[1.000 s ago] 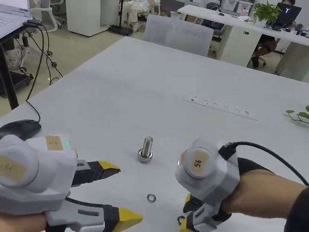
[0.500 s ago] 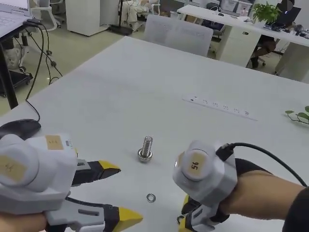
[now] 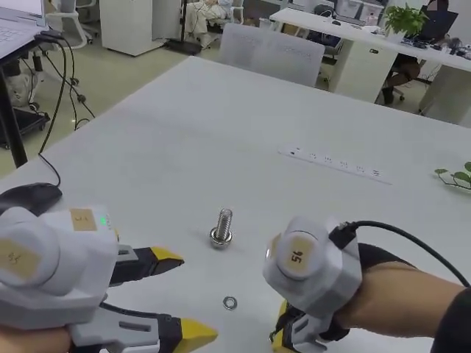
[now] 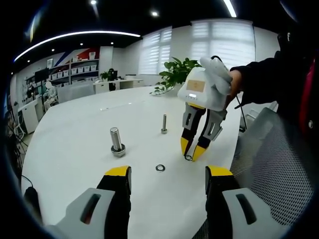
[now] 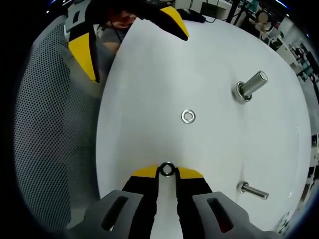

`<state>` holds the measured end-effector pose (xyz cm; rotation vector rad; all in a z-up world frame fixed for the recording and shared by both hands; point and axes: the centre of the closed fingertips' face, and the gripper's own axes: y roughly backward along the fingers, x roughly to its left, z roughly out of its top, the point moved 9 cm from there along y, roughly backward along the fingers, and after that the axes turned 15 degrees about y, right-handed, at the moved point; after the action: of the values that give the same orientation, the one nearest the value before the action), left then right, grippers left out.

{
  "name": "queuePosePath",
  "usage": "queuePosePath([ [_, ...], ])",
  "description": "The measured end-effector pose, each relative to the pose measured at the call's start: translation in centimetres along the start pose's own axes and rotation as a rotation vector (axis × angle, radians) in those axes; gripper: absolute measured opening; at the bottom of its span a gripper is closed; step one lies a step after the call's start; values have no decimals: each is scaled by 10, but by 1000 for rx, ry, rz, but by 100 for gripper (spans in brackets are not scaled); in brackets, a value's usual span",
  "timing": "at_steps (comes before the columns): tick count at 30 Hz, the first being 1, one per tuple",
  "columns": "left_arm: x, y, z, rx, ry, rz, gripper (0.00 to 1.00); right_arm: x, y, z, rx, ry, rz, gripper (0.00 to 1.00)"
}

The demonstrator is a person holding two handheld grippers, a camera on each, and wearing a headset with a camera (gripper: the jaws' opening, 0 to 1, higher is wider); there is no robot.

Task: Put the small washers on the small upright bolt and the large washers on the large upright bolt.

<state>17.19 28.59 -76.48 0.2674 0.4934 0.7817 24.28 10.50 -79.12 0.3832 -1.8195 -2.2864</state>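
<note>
R gripper [image 4: 192,152] is closed narrow on a held washer [image 5: 167,169], pinched by its rim btw the yellow tips. The tips point down, at or just above the table [image 3: 221,132], nr its front edge. L gripper [image 4: 169,173] is wide open w/ nothing in it, hovering low beside the R one. A loose washer [image 5: 188,116] lies flat on the table btw the grippers and the large bolt [image 5: 250,85]. The small bolt [image 5: 253,190] stands further off, well apart from the large one.

Handling, by judgement: the washers are thin flat metal rings, so v. light, rigid, smooth and shiny. They're prob slippery on the tips and apt to twist or flick out if squeezed off-centre. Best hold is across the outer rim w/ the hole left clear (as the R gripper seems to have it), so the hole can drop over a bolt tip. The flat one gives little edge to catch on the smooth matte white top, so the tips likely need to press down either side of its rim. Not fragile; if dropped it would just skid or roll.

Both bolts are bright metal w/ the threaded shank pointing up. The large one is thick w/ a wider ring at its base (flange or washer, can't tell); the small one is thin w/ a wider foot. Can't tell whether the held washer is the small or large size.
</note>
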Motion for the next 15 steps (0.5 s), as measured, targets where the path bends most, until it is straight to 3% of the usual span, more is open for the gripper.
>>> queuePosePath([
  [15,1,3,0,0,-2,3,59,0,0,3,-4,-1,4,13],
])
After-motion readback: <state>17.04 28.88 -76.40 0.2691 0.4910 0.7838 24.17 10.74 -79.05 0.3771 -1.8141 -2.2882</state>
